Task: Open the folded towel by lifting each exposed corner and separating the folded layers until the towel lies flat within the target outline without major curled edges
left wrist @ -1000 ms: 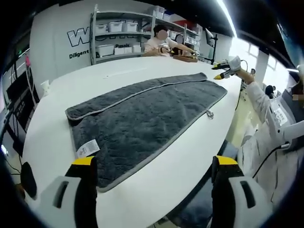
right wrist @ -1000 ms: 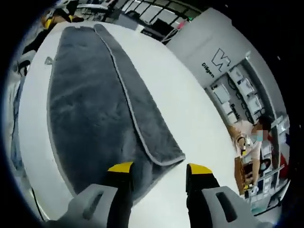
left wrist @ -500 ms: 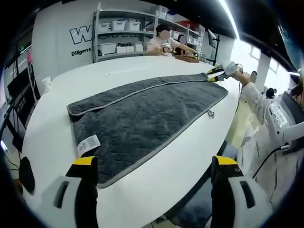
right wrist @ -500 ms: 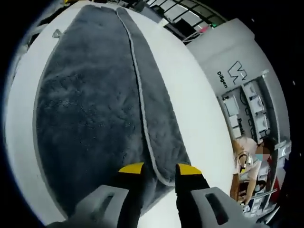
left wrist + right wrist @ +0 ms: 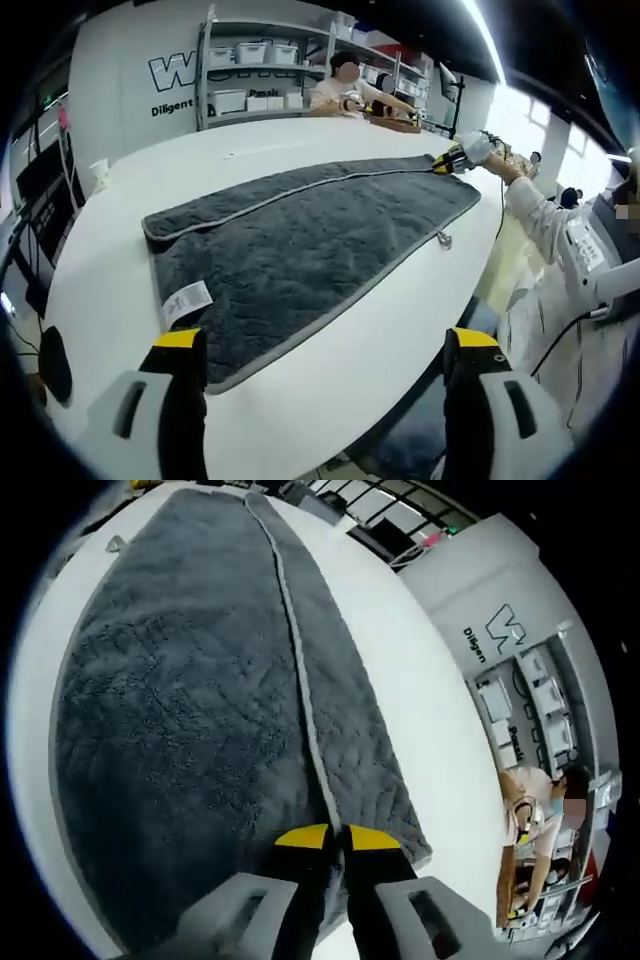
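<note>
Left gripper view: a dark grey towel (image 5: 300, 240) is seen laid on a white table (image 5: 130, 180), folded lengthwise, with the pale piped edge of the upper layer running from 9 o'clock toward 2 o'clock. A white care label (image 5: 186, 302) is noted at the towel's near corner, at about 8 o'clock. A small hanging loop (image 5: 441, 239) is seen on the towel's edge at 3 o'clock. The left gripper (image 5: 330, 345) is held short of the table edge at 6 o'clock; its yellow-tipped jaws are spread wide and nothing is held between them. The right gripper (image 5: 452, 160) is seen at 2 o'clock, at the towel's far corner, carried by a person's white-sleeved arm (image 5: 545, 215). Shelving with storage bins (image 5: 250, 80) and a seated person (image 5: 340, 90) are noted beyond the table at 12 o'clock.

Right gripper view: the towel (image 5: 190, 710) is seen stretching from 6 o'clock to 12 o'clock over the table (image 5: 400, 660). The piped edge of the upper layer runs down the middle to the right gripper (image 5: 335, 836) at 6 o'clock. The yellow-tipped jaws are brought together on that edge, and the towel edge is pinched between them at its near corner. The hanging loop (image 5: 117, 544) is seen at 11 o'clock. The shelving (image 5: 530, 710) and the seated person (image 5: 540, 800) are noted at 4 o'clock.
</note>
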`<state>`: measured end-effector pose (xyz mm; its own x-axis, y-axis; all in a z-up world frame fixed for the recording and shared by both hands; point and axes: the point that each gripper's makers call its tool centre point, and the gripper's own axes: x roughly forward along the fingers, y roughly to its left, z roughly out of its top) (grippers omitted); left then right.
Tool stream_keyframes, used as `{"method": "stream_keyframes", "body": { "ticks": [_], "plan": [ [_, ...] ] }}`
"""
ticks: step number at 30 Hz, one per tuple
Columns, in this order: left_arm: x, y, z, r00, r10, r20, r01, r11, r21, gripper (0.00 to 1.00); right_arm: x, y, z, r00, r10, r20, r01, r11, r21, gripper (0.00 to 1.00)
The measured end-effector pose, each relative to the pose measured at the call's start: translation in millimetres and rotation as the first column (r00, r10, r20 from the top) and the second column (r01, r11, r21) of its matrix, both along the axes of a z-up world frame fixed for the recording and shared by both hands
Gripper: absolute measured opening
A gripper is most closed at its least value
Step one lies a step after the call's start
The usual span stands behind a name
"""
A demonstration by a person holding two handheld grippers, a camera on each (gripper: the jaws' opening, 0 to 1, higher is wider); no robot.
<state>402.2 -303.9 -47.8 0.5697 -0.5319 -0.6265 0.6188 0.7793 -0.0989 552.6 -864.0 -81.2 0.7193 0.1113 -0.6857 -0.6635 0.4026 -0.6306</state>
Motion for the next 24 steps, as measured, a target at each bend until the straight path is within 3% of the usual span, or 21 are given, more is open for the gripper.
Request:
{"method": "stream_keyframes", "body": {
  "ticks": [10,15,24],
  "plan": [
    [0.0,-1.2,-1.2,1.000,-0.002,-0.002,0.002,1.000,-0.003,0.96,-0.7,0.5,13.3,1.000,-0.018,0.005,0.017,0.997,0.070,0.00],
    [0.4,0.2,-2.1,1.000,-0.003,-0.004,0.003,1.000,-0.002,0.96,3.6,0.4,18.2,0.999,-0.036,0.020,0.034,0.997,0.071,0.00],
    [-3.0,4.2,-0.8,1.000,-0.010,0.001,0.010,1.000,0.007,0.96,22.9,-4.1,42.8,0.991,-0.098,0.093,0.092,0.993,0.073,0.00]
  ]
}}
